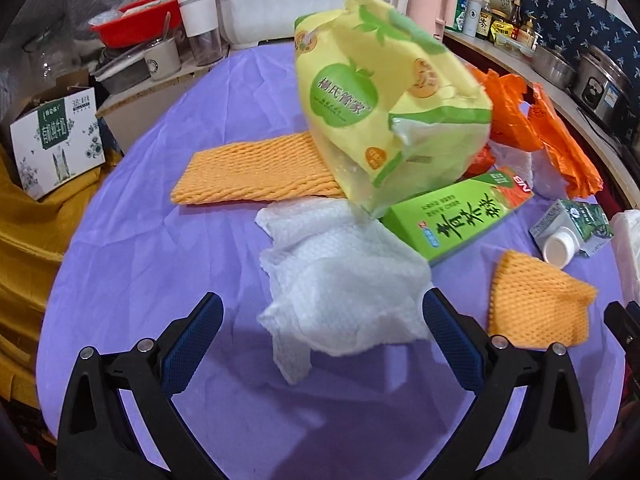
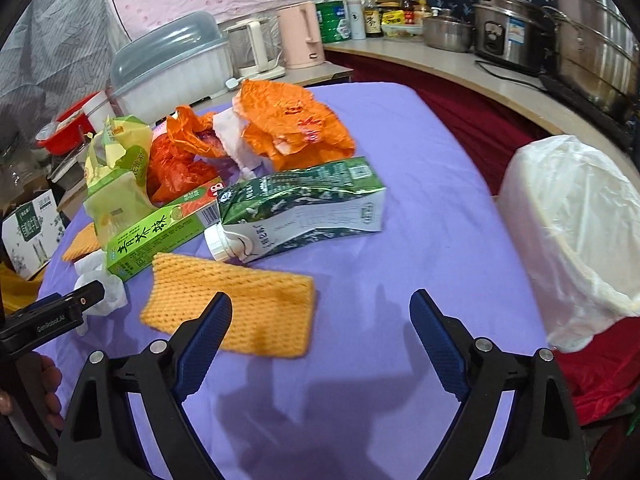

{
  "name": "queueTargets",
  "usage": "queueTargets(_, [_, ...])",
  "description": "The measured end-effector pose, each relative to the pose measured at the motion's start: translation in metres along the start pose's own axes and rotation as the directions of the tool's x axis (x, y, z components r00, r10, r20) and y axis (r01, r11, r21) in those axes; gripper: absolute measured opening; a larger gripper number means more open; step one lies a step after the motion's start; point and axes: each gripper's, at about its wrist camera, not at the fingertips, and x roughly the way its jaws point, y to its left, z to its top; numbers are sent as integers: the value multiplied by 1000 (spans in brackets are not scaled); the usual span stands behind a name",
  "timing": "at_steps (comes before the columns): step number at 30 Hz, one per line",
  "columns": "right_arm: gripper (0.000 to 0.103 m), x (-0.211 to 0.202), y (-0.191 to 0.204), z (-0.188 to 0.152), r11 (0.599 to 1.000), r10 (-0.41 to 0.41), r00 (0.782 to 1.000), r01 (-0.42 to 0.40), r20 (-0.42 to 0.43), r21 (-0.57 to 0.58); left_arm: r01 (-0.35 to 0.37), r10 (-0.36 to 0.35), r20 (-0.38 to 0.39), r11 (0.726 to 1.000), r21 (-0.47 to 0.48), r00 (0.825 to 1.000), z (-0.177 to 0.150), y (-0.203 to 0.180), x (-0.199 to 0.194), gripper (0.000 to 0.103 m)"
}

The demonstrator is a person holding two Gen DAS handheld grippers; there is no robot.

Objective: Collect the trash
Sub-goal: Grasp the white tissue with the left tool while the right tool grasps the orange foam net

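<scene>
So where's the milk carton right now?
In the right wrist view the milk carton lies on its side mid-table, between the orange bag and the foam net.

Both grippers were held tilted downward. The left gripper was spread wide; the right gripper was likewise spread, nothing gripped.

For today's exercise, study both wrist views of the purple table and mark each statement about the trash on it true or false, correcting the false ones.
1. The milk carton stands upright. False: it lies on its side, cap toward the camera.
2. The left gripper is open, with the crumpled white paper towel just ahead of it. True.
3. The right gripper grips the orange foam net. False: it is open and holds nothing.
4. A bin lined with a white bag stands at the table's right edge. True.
5. The green tea box is inside the bin. False: it lies on the table.
</scene>
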Motion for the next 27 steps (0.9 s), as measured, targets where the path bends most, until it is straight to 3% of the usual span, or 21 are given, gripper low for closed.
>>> queueTargets(3, [82, 17, 10, 3, 1000, 10, 1000, -10, -20, -17, 19, -19, -8, 1000, -6, 1000, 2, 3, 9, 95])
queueTargets(4, [80, 22, 14, 3, 1000, 11, 1000, -12, -27, -28, 36, -36, -8, 999, -7, 999, 2, 4, 10, 90])
queueTargets(6, [76, 29, 19, 3, 999, 11, 999, -12, -36, -40, 62, -62, -17, 998, -5, 998, 3, 3, 12, 81])
queueTargets(10, [57, 39, 27, 1, 998, 25, 998, -28, -66, -57, 100, -100, -27, 995, 5, 995, 1, -1, 9, 60])
queueTargets(13, [49, 39, 31, -2, 997, 32, 997, -36, -64, -70, 130, -130, -36, 992, 0, 991, -2, -2, 5, 37])
queueTargets(14, [40, 38, 32, -3, 996, 34, 998, -39, -61, -76, 139, -139, -40, 990, -3, 989, -3, -2, 4, 28])
queueTargets(15, [35, 37, 33, -4, 996, 34, 998, -39, -60, -80, 145, -145, -46, 989, -6, 988, -4, -3, 3, 26])
queueTargets(17, [14, 34, 33, -5, 996, 32, 998, -37, -57, -82, 157, -158, -51, 987, -17, 986, -8, -2, -1, 16])
queueTargets(20, [8, 24, 30, -8, 996, 58, 997, -62, -56, -68, 159, -160, -50, 987, -17, 986, -13, -1, -9, 13])
queueTargets(27, [7, -13, 32, -16, 993, 92, 996, -92, -11, -76, 152, -153, -14, 988, -14, 988, -21, 4, -43, 11])
